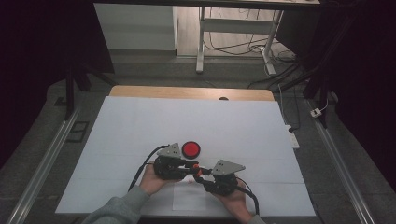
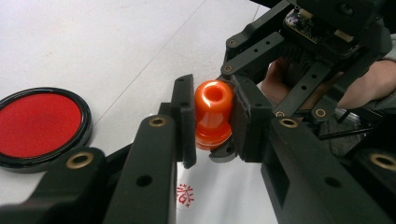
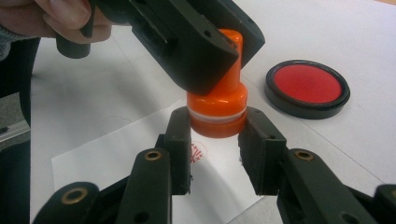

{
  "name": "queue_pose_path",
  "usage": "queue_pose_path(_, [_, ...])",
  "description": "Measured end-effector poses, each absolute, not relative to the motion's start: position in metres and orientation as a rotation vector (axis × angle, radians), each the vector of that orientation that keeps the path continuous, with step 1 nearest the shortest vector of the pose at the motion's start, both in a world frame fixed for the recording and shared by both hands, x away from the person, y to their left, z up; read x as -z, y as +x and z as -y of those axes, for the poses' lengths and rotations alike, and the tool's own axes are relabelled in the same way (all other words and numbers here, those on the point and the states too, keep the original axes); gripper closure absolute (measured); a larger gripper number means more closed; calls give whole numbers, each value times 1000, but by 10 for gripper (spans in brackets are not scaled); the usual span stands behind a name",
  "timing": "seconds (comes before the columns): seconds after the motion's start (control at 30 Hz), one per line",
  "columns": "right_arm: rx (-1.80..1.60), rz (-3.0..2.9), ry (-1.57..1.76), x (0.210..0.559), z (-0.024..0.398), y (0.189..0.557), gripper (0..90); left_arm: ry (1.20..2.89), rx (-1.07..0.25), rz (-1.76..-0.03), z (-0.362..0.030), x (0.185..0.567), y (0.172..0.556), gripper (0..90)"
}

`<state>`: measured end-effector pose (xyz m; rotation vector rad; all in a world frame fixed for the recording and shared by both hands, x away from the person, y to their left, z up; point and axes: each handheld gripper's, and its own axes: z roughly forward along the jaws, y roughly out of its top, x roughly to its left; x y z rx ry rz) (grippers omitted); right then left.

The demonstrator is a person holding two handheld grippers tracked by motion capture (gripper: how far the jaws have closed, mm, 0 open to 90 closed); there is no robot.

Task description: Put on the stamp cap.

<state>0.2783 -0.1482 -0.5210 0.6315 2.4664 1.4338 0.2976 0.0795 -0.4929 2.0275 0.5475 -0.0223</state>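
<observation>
An orange stamp [image 1: 198, 169] stands just over a small white sheet [image 1: 187, 198] near the table's front edge. My left gripper [image 2: 213, 122] is shut on the stamp's upper handle [image 2: 213, 105], coming in from the left. My right gripper [image 3: 218, 133] is shut on the stamp's wide base [image 3: 217, 112], its pads against both sides. In the high view the left gripper [image 1: 192, 166] and right gripper [image 1: 202, 176] meet tip to tip at the stamp. A red printed mark [image 3: 198, 151] lies on the sheet beside the base.
A round red ink pad [image 1: 191, 149] in a black rim lies on the white table cover [image 1: 140, 126] just behind the grippers. A wooden table edge [image 1: 187, 92] runs along the back, with desk legs and cables on the floor beyond.
</observation>
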Motion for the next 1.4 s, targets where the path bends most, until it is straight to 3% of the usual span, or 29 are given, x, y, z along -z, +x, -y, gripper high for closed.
queue_pose_path(1.4, [-1463,-2457,688,521,149,276,646,1995,-28,-534,-78,501,291,723])
